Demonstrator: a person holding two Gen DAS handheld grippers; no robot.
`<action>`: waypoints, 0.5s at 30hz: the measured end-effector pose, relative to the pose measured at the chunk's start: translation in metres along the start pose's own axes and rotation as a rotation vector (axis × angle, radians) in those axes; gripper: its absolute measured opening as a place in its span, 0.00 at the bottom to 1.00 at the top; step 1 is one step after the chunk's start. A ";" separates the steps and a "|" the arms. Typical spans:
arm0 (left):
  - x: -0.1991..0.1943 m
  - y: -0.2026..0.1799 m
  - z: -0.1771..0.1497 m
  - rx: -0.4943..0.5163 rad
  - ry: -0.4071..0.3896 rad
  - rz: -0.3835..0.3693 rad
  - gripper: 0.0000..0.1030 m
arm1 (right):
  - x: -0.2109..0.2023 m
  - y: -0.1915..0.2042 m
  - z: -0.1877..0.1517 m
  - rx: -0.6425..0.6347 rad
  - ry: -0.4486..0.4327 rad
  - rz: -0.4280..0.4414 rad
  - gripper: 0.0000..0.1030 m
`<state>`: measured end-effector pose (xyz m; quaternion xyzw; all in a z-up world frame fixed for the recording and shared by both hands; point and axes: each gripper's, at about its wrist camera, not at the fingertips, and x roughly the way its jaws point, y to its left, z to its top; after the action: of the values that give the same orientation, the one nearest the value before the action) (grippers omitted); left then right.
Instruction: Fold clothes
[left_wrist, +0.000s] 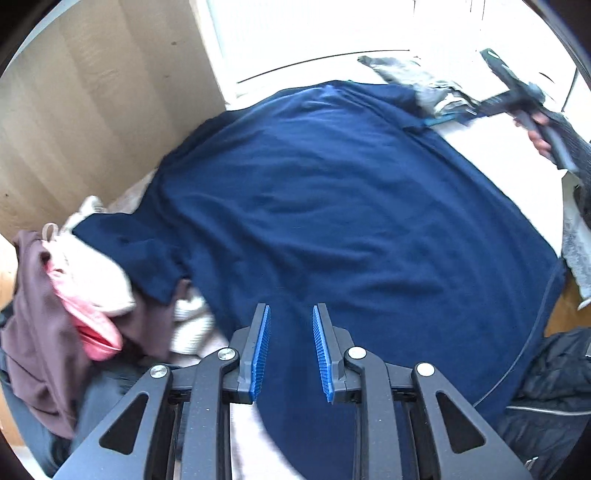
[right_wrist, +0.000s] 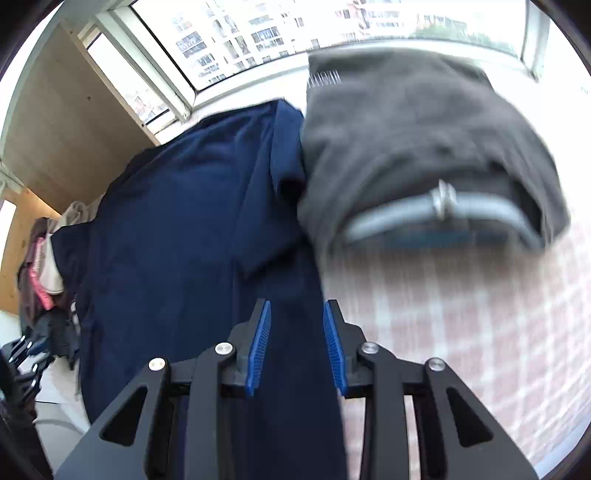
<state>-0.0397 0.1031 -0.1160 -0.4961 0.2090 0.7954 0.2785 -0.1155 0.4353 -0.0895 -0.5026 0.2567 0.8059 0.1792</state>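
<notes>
Garments counted: one navy blue garment (left_wrist: 332, 206) spread flat across the middle of the surface, reaching from near the window side down under both cameras; one dark grey garment (right_wrist: 406, 140) with a pale grey band, bunched at the navy one's right edge and overlapping it in the right wrist view; one heap of unfolded clothes (left_wrist: 85, 291) at the left edge, in which a brownish-purple piece, a pink piece and a cream piece can be told apart, the navy garment's sleeve draped over it; one black padded item (left_wrist: 550, 391) at lower right, only partly seen.

Surface: a pink-and-white checked cover (right_wrist: 480, 325) shows bare to the right of the navy cloth; blurred.

Hand-held grippers, two: the left hand-held gripper (left_wrist: 291, 350) has its blue pads spread a little, nothing pinched, navy cloth lying below the gap; the right hand-held gripper (right_wrist: 297, 347) likewise stands slightly spread over the navy garment's right edge, gripping nothing. From the left wrist view the right tool appears at upper right, held by a hand (left_wrist: 539, 133) in a dark sleeve.

Surroundings: one wooden panel (left_wrist: 92, 110) at the left; one window (right_wrist: 295, 33) beyond the far edge; grey garment crowds the navy one's right side.
</notes>
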 end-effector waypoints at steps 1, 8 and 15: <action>0.000 -0.009 -0.001 -0.007 0.007 -0.002 0.22 | 0.003 0.004 0.013 -0.041 -0.003 -0.023 0.30; 0.011 -0.079 -0.007 -0.082 0.029 -0.070 0.22 | 0.030 0.017 0.079 -0.227 0.040 -0.056 0.31; -0.024 -0.133 -0.032 -0.171 -0.025 -0.087 0.22 | -0.018 0.006 0.029 -0.346 0.070 0.101 0.32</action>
<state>0.0767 0.1784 -0.1154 -0.5168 0.1152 0.8034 0.2721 -0.1313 0.4471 -0.0611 -0.5402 0.1453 0.8279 0.0401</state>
